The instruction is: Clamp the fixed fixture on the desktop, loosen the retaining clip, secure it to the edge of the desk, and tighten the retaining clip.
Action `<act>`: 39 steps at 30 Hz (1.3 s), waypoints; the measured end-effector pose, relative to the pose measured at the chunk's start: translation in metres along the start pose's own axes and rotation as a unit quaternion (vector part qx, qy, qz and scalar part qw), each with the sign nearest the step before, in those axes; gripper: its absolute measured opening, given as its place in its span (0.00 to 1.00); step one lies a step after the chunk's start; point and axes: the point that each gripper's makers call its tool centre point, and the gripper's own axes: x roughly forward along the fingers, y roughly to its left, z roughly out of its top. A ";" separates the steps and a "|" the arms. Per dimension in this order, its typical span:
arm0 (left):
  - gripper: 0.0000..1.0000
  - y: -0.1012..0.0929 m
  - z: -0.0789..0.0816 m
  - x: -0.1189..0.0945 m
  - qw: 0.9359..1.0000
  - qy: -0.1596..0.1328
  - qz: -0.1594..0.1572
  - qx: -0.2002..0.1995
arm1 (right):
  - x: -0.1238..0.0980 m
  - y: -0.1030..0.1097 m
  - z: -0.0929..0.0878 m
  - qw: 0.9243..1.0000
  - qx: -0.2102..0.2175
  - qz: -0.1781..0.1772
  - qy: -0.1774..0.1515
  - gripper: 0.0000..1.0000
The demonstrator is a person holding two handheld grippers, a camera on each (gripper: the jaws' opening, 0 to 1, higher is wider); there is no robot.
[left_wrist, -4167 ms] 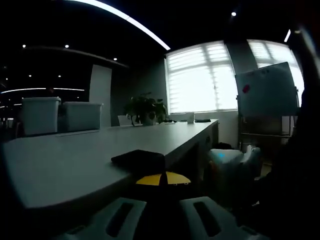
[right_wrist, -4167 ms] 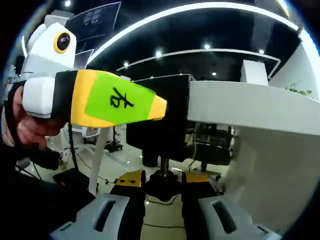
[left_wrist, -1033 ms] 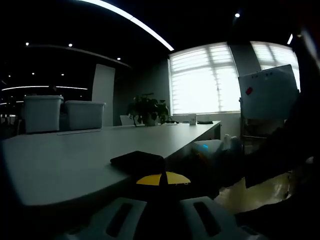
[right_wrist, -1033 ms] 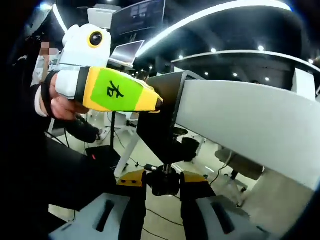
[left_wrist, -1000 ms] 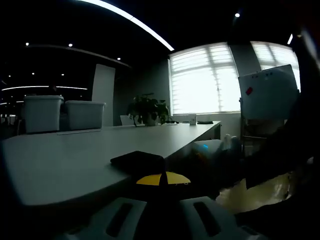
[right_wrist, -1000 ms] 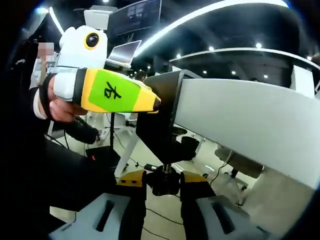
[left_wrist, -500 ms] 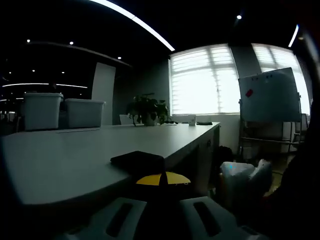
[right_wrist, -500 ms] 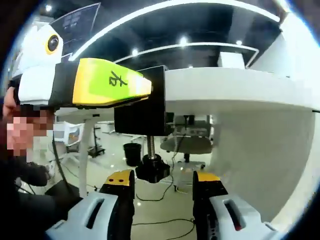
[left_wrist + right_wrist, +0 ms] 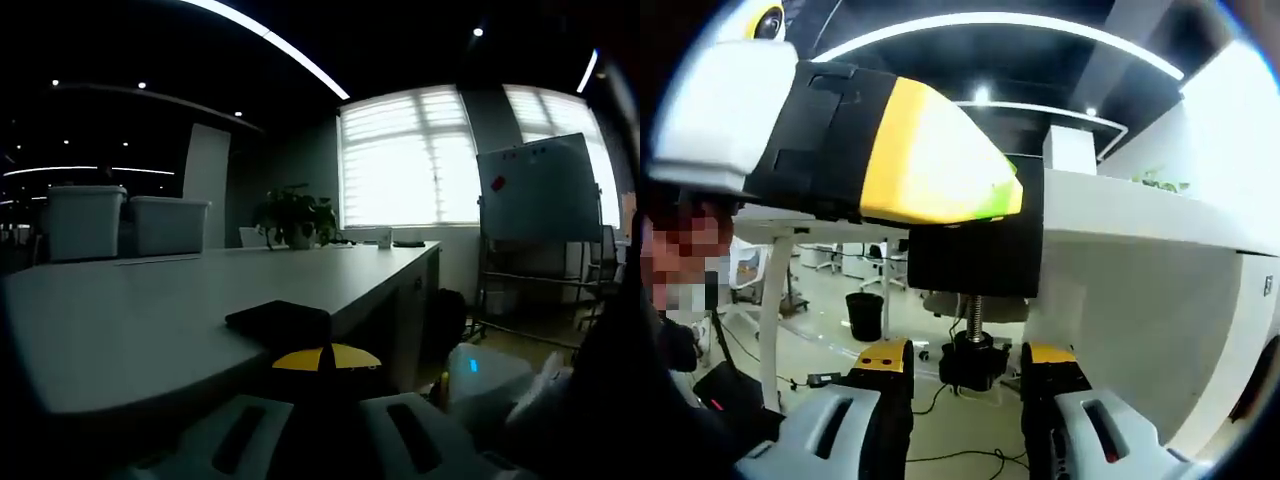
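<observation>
The black fixture (image 9: pixel 975 255) sits clamped over the bench (image 9: pixel 1140 215) edge, its screw knob (image 9: pixel 970 368) hanging beneath. The right tongs (image 9: pixel 965 362) stand parted either side of that knob, not gripping it. To tighten well, I judge they should close squarely on the knob and twist while the left tongs (image 9: pixel 325 358), shut on the fixture's top plate (image 9: pixel 280 322), steady it. The left gripper view adds the benchtop, two bins (image 9: pixel 120 225) and a plant (image 9: pixel 292 215); the right gripper view reveals the underside screw.

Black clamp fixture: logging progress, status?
Left gripper shut on black clamp fixture at white desk edge. Right gripper open around black screw knob. Nothing obstructing.
</observation>
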 end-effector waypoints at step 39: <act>0.01 0.009 -0.004 0.002 1.000 0.011 0.007 0.007 | 0.000 0.025 -0.003 0.897 -0.100 0.430 0.014 0.25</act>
